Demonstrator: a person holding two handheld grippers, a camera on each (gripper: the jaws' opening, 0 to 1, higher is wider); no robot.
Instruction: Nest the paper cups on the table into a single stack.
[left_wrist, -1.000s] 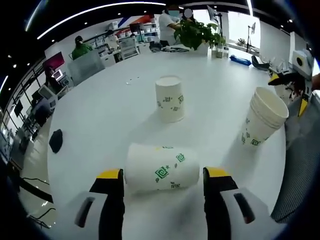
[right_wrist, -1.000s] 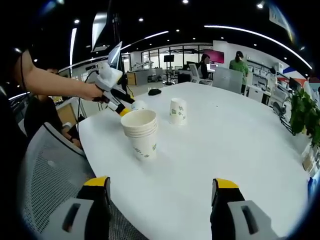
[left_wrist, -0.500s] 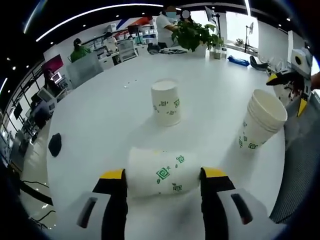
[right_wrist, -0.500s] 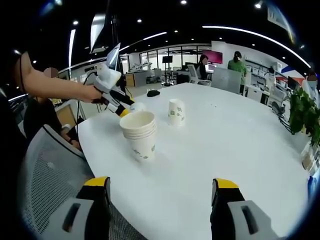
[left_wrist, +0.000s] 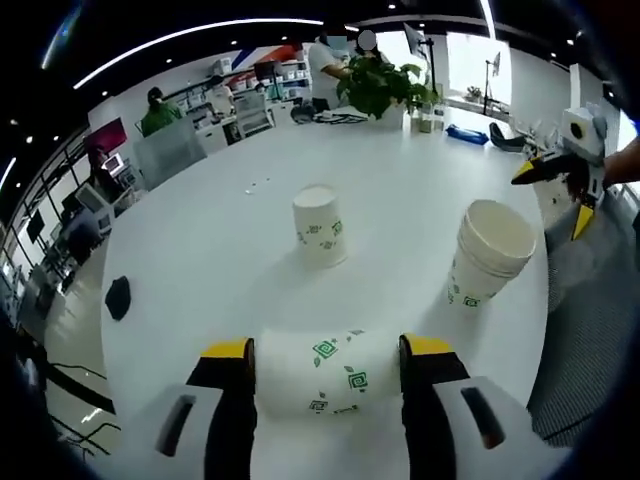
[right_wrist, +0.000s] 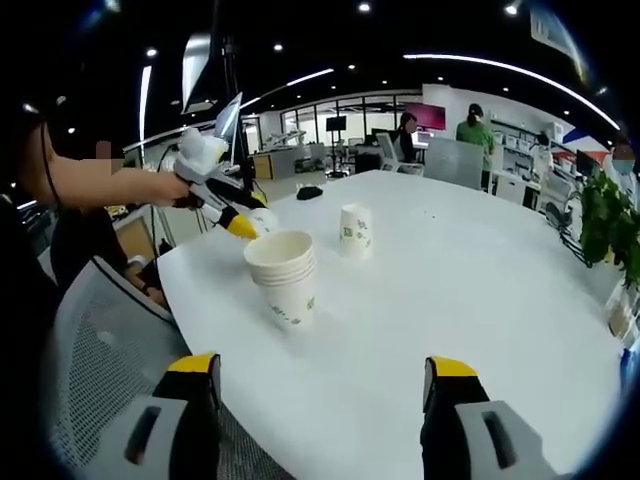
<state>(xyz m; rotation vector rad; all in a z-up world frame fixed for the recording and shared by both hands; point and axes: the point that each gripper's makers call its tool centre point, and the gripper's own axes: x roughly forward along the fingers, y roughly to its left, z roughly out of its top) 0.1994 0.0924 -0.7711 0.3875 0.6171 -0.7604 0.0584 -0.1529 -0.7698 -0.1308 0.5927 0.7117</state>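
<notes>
While the left gripper has a paper cup lying sideways between its jaws, both yellow tips pressed against the cup's ends, that's basically the grab step of the nesting job in hand. From the left gripper view, going left to right: there's a small dark object off near the table's left edge, then the held cup down front, then a lone cup standing upside down further out on the white table, and over on the right the stack of nested cups standing mouth-up. Past that, the right gripper hangs just off the table edge, above a mesh chair.

Right gripper view tells the same story from the other side: the left gripper comes in from the left with the sideways cup, the stack sits just beside it, the lone cup is further back. The right gripper's own jaws are spread wide with nothing between them, just hovering over the table edge.

Next move, I'd guess: the held cup needs turning so its base points down, then lining up over the stack's open mouth and dropping in. The upside-down cup still needs doing after that, so maybe a bit past halfway.
</notes>
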